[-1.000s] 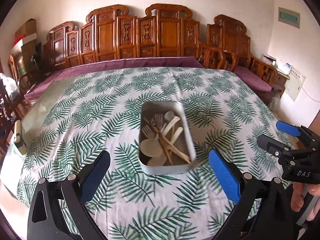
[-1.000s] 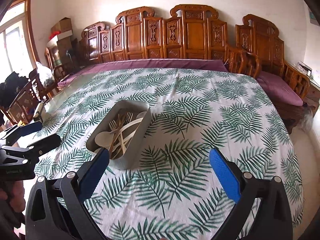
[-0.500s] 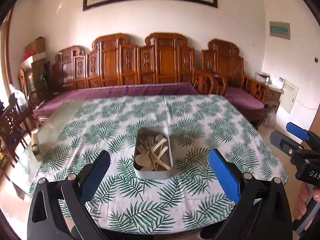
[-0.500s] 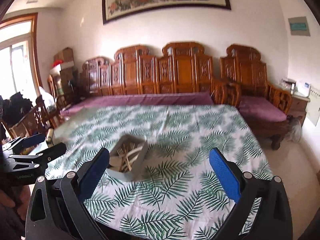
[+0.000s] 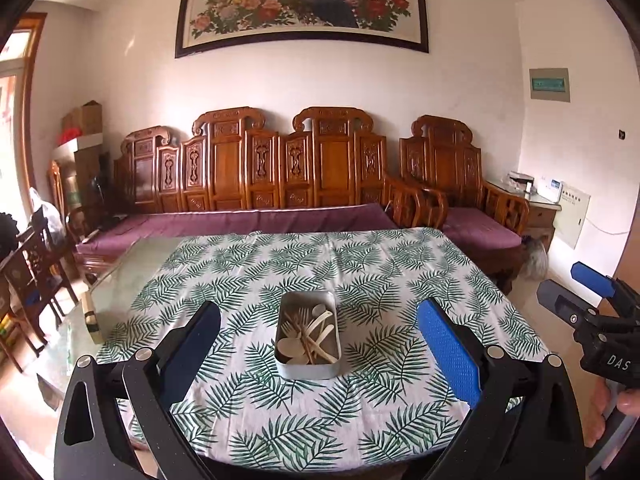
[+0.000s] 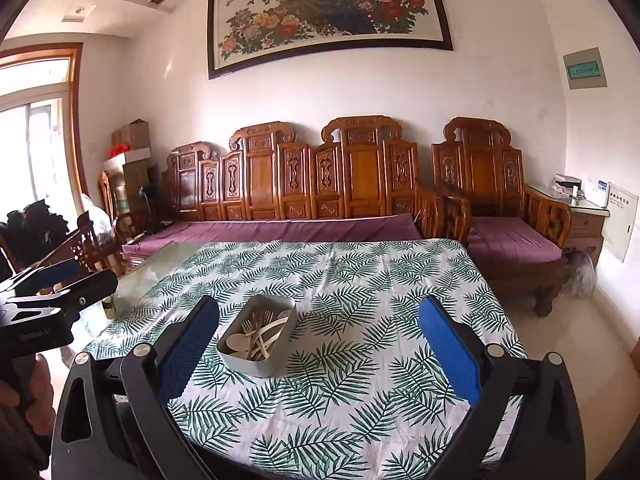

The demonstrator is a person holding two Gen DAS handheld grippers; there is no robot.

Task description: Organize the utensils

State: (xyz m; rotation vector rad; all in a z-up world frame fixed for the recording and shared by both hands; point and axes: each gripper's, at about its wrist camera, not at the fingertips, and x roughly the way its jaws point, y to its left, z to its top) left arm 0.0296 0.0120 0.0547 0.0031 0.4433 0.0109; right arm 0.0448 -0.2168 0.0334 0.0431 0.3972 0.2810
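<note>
Left wrist view, left hand-held gripper (image 5: 318, 354) wide open and empty, tin (image 5: 307, 335) of wooden utensils (image 5: 306, 338) mid-table (image 5: 256, 412), fingertips right; right wrist view, right hand-held gripper (image 6: 318, 354) wide open, empty, window (image 6: 32, 148) left.

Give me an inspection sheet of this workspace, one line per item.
Surface: table with a leaf-print cloth; bare glass at its left edge.
Job's things: grey tray near the front middle, holding wooden spoons, forks and sticks in a loose pile.
Clutter: a small object on the glass edge, too small to tell.
Grippers: left gripper open, empty; right gripper open, empty; both held back from the tray.
Cables: nothing seen.
Surroundings: carved wooden bench with purple cushions, peacock painting, boxes in the left corner.
</note>
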